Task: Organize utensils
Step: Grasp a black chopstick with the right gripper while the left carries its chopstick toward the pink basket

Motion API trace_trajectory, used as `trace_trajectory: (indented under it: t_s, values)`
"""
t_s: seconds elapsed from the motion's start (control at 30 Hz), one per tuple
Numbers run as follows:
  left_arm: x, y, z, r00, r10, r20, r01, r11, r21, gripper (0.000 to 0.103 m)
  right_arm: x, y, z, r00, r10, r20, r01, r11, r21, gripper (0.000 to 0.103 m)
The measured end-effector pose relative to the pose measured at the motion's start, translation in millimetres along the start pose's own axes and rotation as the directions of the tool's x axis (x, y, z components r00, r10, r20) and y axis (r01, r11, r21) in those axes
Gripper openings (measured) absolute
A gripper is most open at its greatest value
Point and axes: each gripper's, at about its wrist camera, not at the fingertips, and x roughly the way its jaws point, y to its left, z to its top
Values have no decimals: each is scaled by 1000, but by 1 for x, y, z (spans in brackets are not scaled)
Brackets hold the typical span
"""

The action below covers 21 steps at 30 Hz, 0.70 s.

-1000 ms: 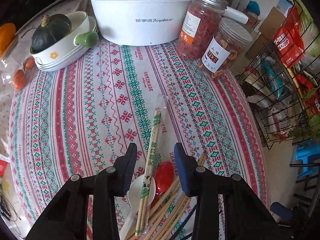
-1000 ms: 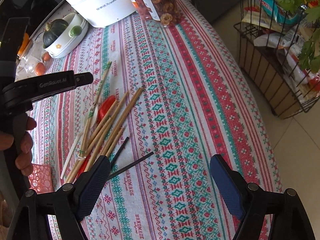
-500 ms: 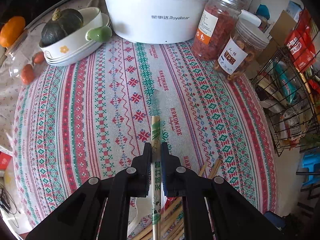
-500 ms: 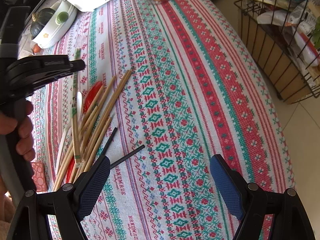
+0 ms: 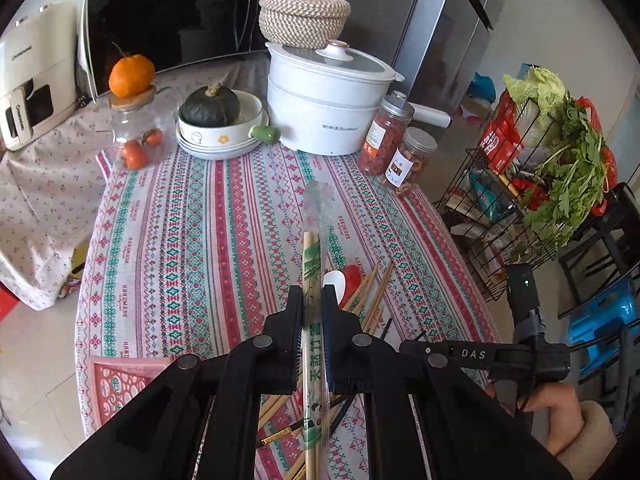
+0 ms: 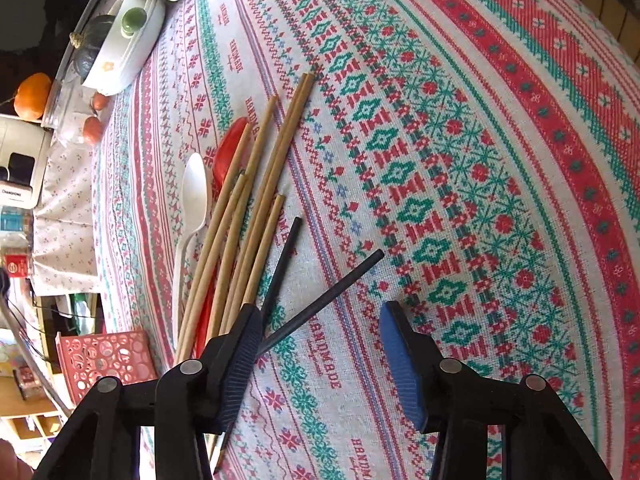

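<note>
My left gripper (image 5: 312, 300) is shut on a plastic-wrapped pair of bamboo chopsticks (image 5: 314, 256) and holds it lifted above the table. Below lie several loose bamboo chopsticks (image 6: 260, 192), a white spoon (image 6: 194, 192), a red spoon (image 6: 230, 148) and two black chopsticks (image 6: 320, 296). The white spoon (image 5: 334, 282) and red spoon (image 5: 352, 276) also show in the left wrist view. My right gripper (image 6: 320, 332) is open, low over the black chopsticks, its left finger beside the loose pile.
A pink perforated basket (image 5: 128, 380) sits at the table's near left edge, also in the right wrist view (image 6: 106, 360). A white pot (image 5: 328, 108), a dish with a squash (image 5: 220, 128) and two jars (image 5: 396, 148) stand at the back. A wire rack (image 5: 520, 200) is right of the table.
My left gripper closed on the wrapped chopsticks and lifted them up and back from the pile. My right gripper moved down and left, close to the black chopsticks, and stayed open.
</note>
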Motion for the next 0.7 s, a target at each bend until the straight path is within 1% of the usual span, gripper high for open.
trace_trajectory:
  t_s: [0.03, 0.1, 0.13, 0.2, 0.23, 0.27, 0.3, 0.37, 0.4, 0.43, 0.47, 0.5, 0.6, 0.7]
  values:
    - [-6, 5, -6, 1000, -1, 12, 1, 1000, -10, 9, 3, 3, 2, 1000, 3, 6, -3, 1000, 10, 52]
    - [-21, 15, -18, 999, -7, 35, 8, 1000, -29, 9, 7, 6, 1, 1000, 17, 10, -18, 999, 31, 45]
    - [-27, 20, -23, 999, -3, 51, 5, 999, -35, 9, 9, 7, 1, 1000, 21, 17, -22, 999, 42, 44]
    - [-40, 27, -31, 996, 8, 92, -5, 999, -42, 9, 9, 9, 0, 999, 17, 38, -19, 998, 57, 36]
    - [-46, 31, -35, 993, 16, 117, -11, 999, -42, 9, 11, 8, 0, 998, 22, 51, -26, 997, 74, 34]
    - [-52, 36, -38, 989, 23, 146, -18, 999, -41, 9, 12, 6, 0, 998, 32, 62, -37, 995, 94, 29]
    - [-58, 39, -42, 984, 27, 177, -20, 999, -40, 9, 12, 4, 0, 996, 41, 74, -49, 992, 116, 20]
    - [-68, 49, -50, 966, 5, 260, 5, 999, -35, 9, 14, -3, 1, 995, 48, 89, -62, 986, 152, 7]
    - [-73, 55, -55, 952, -7, 306, 19, 999, -36, 9, 15, -6, 1, 993, 66, 98, -82, 983, 165, 6]
    - [-75, 59, -57, 947, 3, 323, 10, 999, -40, 9, 16, -8, 1, 991, 86, 101, -103, 979, 176, 6]
    - [-76, 61, -57, 947, 7, 321, 5, 999, -36, 9, 15, -10, 2, 989, 102, 103, -119, 977, 178, 6]
    - [-79, 63, -55, 942, 3, 335, 6, 1000, -27, 9, 16, -11, 4, 988, 113, 106, -130, 976, 177, 5]
    - [-93, 75, -55, 905, 50, 423, -43, 999, -25, 9, 13, -14, 2, 986, 128, 109, -146, 974, 172, 5]
    - [-102, 92, -53, 863, 100, 496, -71, 994, -78, 9, 2, -6, -1, 984, 127, 128, -144, 980, 134, 5]
